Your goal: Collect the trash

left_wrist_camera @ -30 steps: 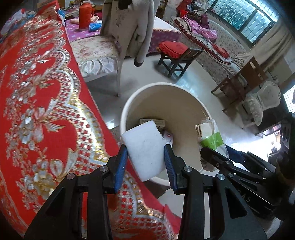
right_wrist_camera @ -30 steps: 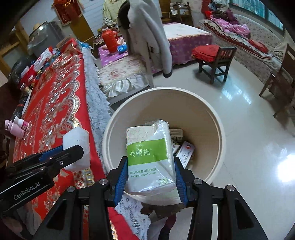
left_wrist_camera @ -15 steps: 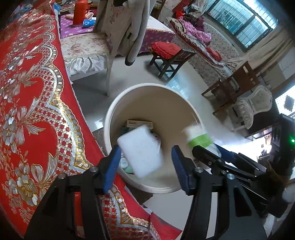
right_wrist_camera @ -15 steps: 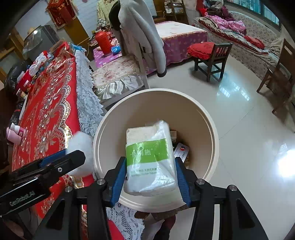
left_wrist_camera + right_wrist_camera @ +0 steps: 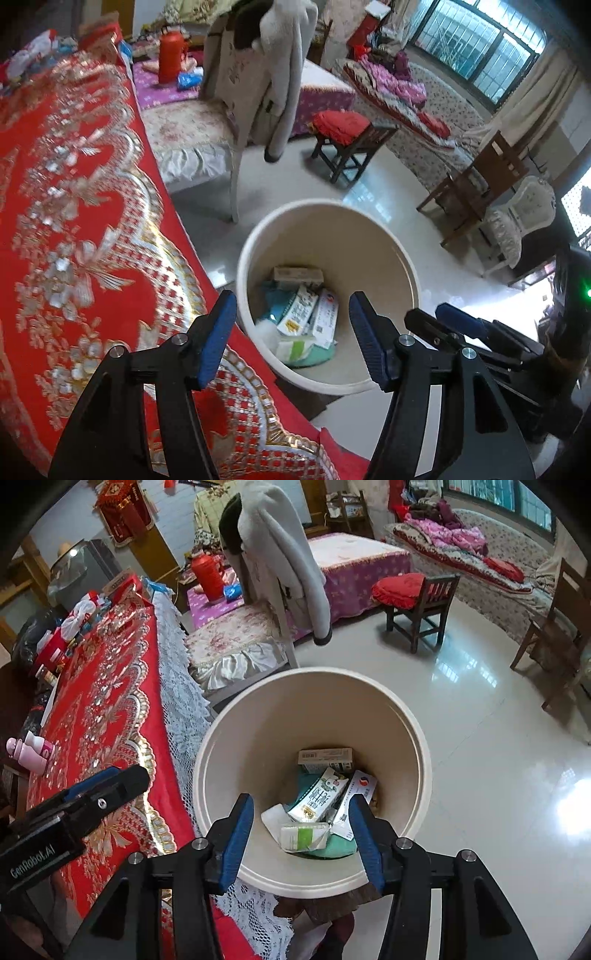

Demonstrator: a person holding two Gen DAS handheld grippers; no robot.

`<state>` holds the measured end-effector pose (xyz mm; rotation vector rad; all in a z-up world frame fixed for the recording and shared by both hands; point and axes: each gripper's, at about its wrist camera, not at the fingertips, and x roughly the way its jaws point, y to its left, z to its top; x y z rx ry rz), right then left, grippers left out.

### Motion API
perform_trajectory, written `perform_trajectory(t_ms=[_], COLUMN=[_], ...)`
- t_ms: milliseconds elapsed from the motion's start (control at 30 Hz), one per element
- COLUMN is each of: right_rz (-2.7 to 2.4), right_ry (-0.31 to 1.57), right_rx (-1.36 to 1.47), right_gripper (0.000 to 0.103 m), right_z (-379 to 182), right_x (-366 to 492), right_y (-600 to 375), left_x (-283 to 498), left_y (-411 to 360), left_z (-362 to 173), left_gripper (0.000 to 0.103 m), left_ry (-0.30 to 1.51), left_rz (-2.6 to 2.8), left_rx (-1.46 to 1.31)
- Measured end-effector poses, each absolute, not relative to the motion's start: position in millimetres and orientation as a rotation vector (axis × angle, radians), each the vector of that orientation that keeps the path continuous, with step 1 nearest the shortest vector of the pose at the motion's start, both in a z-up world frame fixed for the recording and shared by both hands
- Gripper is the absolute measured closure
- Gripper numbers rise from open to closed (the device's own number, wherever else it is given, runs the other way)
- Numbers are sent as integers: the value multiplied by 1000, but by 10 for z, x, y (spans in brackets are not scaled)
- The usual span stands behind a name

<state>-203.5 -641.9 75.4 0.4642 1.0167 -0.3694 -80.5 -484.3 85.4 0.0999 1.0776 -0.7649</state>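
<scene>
A cream trash bin [image 5: 388,251] stands on the floor beside the table; it also shows in the right wrist view [image 5: 229,746]. In it lie cartons, a white pad [image 5: 273,818] and the green-and-white tissue pack [image 5: 303,836]. My left gripper [image 5: 291,338] is open and empty above the bin's near rim. My right gripper [image 5: 301,840] is open and empty over the bin. The right gripper also shows in the left wrist view [image 5: 447,319], and the left gripper in the right wrist view [image 5: 107,782].
A table with a red embroidered cloth [image 5: 66,221] and lace edge [image 5: 177,701] is left of the bin. Small pink bottles [image 5: 29,751] and packets stand on it. A chair with a grey coat [image 5: 280,565], a stool [image 5: 417,598] and wooden chairs stand on the glossy floor.
Both grippers opened. The white pad fell from the left gripper and the tissue pack from the right gripper into the bin.
</scene>
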Motion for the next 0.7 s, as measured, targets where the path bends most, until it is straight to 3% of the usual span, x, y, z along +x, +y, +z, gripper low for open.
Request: perform_trajectory(t_ms=[267, 367, 700], right_rz=[-419, -455, -522], right_ry=[920, 858, 706], right_rx=[405, 387, 342], right_gripper=[48, 39, 38], right_z=[1111, 1302, 1786], right_x=[-2168, -2240, -2374], right_y=[-6216, -6154, -5977], left_x=[-957, -996, -1105], left_y=[-4591, -4493, -4262], left_z=[1237, 1340, 1726], left_gripper=[41, 41, 41], left_ry=[941, 915, 794], left_rz=[-740, -757, -766], left_rx=[133, 126, 131])
